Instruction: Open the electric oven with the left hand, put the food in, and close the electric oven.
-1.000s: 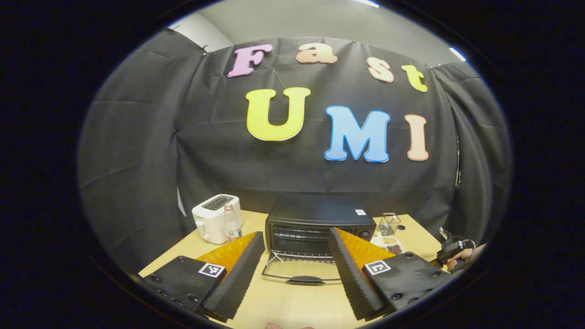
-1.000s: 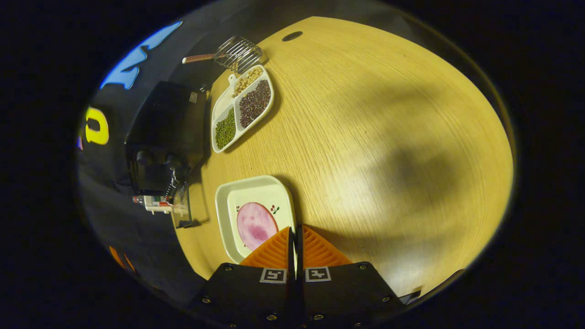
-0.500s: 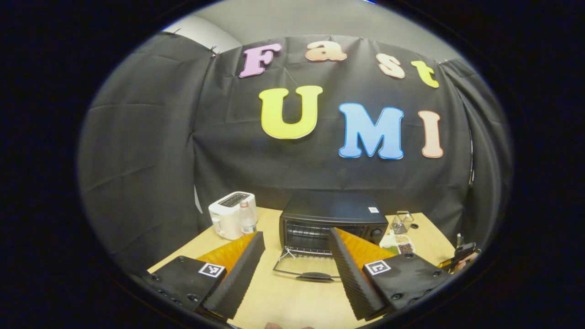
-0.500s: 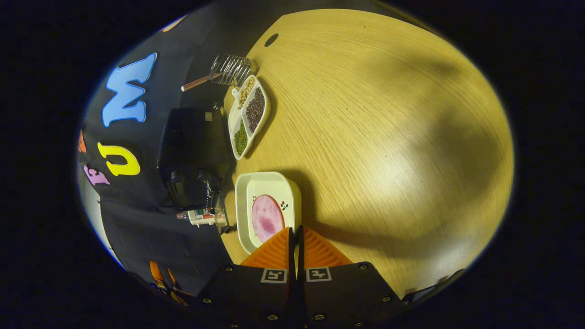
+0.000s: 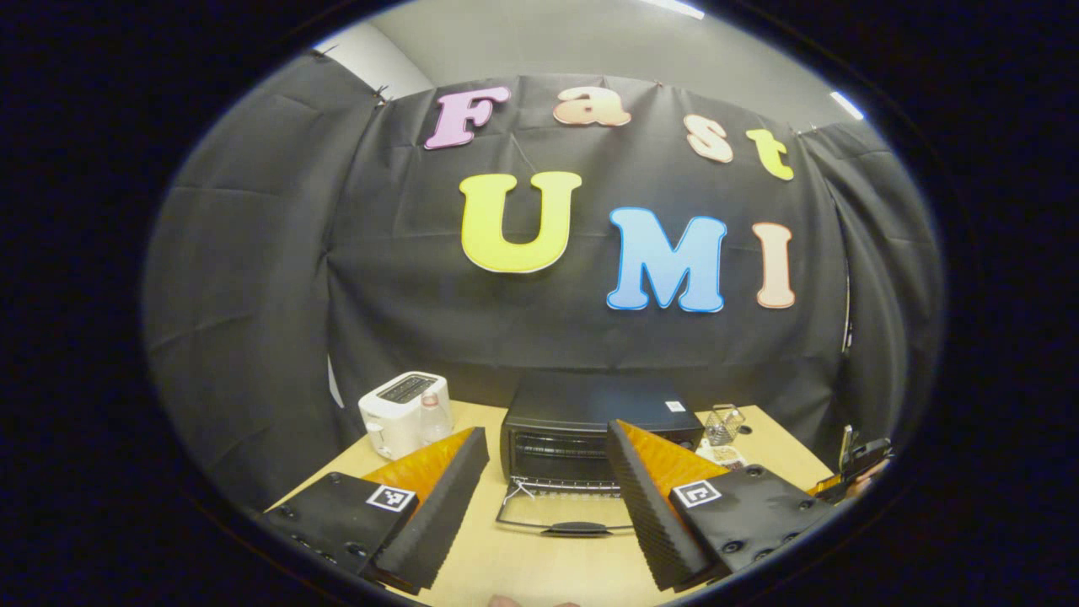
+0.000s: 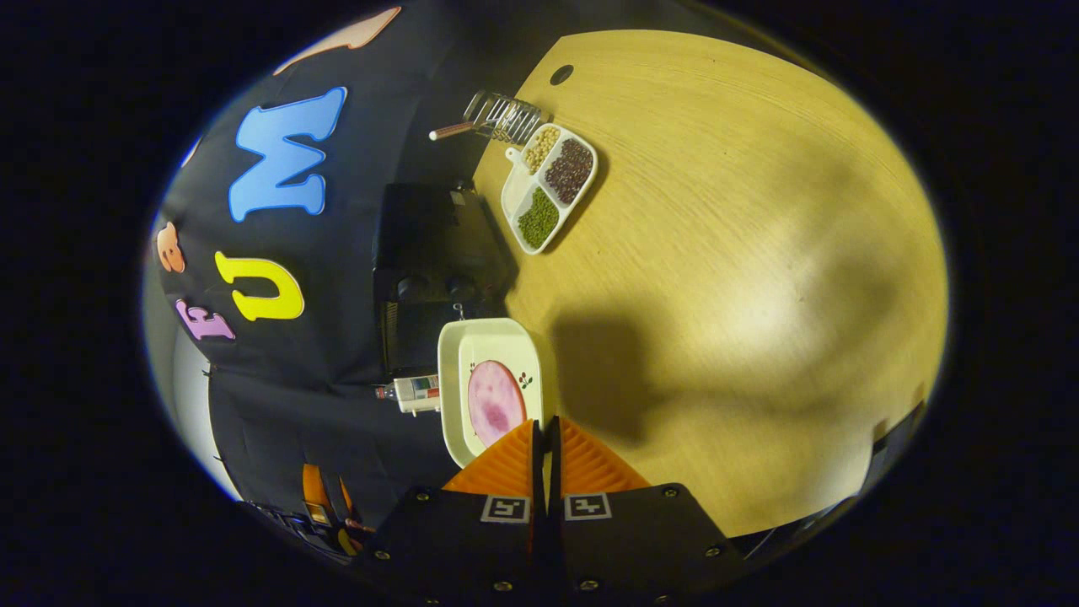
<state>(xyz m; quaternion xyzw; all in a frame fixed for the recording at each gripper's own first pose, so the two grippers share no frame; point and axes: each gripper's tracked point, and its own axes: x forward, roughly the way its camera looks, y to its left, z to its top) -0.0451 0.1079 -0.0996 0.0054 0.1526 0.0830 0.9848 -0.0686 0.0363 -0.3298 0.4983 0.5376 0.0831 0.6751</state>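
Observation:
The black electric oven stands at the back of the wooden table, its glass door folded down flat, handle nearest me. My left gripper hangs open in front of it, nothing between its fingers. In the right gripper view, my right gripper is shut on the near rim of a white square plate that carries a round pink slice of meat. The plate is held off the table, just before the oven. The right gripper and the hand holding it also show at the far right of the left gripper view.
A white toaster and a small bottle stand left of the oven. To its right lie a divided dish of beans and a wire basket. Bare wooden table spreads out on the right side.
My right gripper has carried the plate closer to the oven's front and turned with it. My left gripper stays open and has drifted slightly in front of the open door.

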